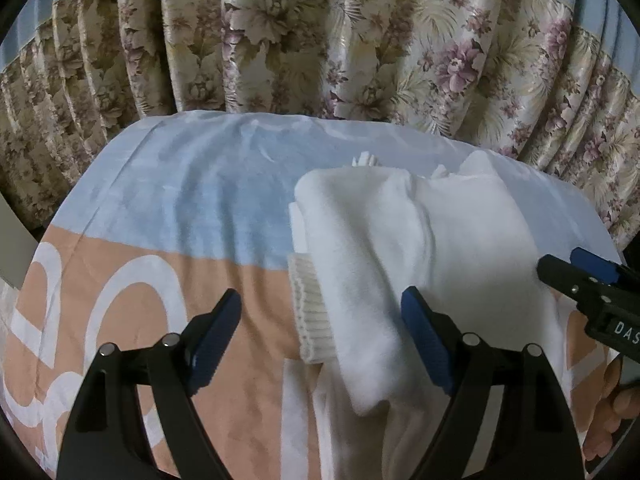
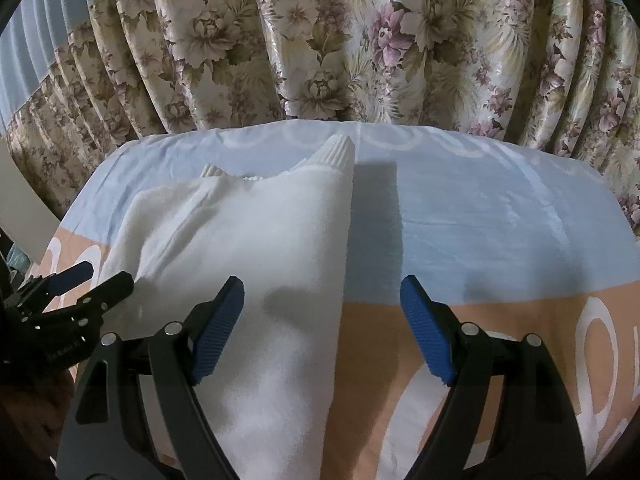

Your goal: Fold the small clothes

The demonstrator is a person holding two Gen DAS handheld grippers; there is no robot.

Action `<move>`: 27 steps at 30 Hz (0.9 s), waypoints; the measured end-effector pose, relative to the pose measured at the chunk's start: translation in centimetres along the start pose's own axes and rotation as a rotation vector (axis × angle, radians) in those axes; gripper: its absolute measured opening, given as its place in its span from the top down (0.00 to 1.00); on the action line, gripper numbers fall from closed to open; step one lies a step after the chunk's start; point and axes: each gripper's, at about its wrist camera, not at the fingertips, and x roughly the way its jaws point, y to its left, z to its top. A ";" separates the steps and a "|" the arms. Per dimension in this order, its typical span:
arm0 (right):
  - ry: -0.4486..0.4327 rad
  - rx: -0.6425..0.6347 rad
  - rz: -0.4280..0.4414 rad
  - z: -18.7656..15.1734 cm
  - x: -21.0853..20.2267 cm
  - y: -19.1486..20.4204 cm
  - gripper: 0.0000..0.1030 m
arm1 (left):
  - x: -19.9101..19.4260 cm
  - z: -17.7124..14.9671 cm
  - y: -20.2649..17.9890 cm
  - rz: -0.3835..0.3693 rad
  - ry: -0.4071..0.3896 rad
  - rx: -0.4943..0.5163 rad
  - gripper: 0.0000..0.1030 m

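A white fleece garment [image 1: 400,248] lies partly folded on the bed, a sleeve with a ribbed cuff [image 1: 310,312] laid over its left side. My left gripper [image 1: 322,316] is open above the cuff and the garment's left edge, holding nothing. In the right wrist view the same garment [image 2: 248,248] lies lengthwise, its ribbed hem [image 2: 338,152] at the far end. My right gripper [image 2: 322,304] is open over the garment's right edge, empty. Each gripper shows in the other's view, the right gripper [image 1: 568,274] at right and the left gripper [image 2: 92,280] at left.
The bed is covered by a blue and peach sheet [image 1: 180,200] with white ring patterns. A floral curtain [image 1: 320,40] hangs close behind the bed's far edge. A pale panel [image 2: 20,208] stands at the left.
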 end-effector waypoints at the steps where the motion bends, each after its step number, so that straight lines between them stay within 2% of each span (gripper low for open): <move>1: 0.005 0.001 0.003 0.0 0.2 0.1 0.22 | 0.2 0.0 0.0 0.003 0.004 -0.001 0.20; 5: 0.050 0.003 0.012 -0.3 1.9 0.2 0.22 | 1.2 -0.1 0.4 -0.010 0.048 -0.018 0.20; 10: 0.084 0.016 0.028 -0.9 3.5 -0.1 0.19 | 1.7 -0.3 1.1 -0.073 0.064 -0.045 0.28; 12: 0.091 0.042 0.047 -0.9 3.7 -0.5 0.18 | 1.7 -0.6 1.2 -0.128 0.058 -0.058 0.38; 16: 0.087 0.055 0.059 -1.1 3.8 -0.7 0.16 | 1.9 -0.8 1.2 -0.216 0.073 -0.098 0.52; 18: 0.087 0.063 0.063 -1.1 3.9 -0.8 0.16 | 2.0 -0.8 0.8 -0.230 0.072 -0.101 0.59; 24: 0.086 0.084 0.077 -1.3 3.8 -1.0 0.16 | 1.6 -1.1 0.1 -0.216 0.040 -0.094 0.67; 26: 0.082 0.090 0.102 -1.5 3.9 -0.9 0.22 | 1.3 -1.2 -0.2 -0.199 0.029 -0.086 0.70; 27: 0.078 0.088 0.119 -1.6 3.9 -0.8 0.33 | 1.2 -1.2 -0.4 -0.186 0.023 -0.086 0.71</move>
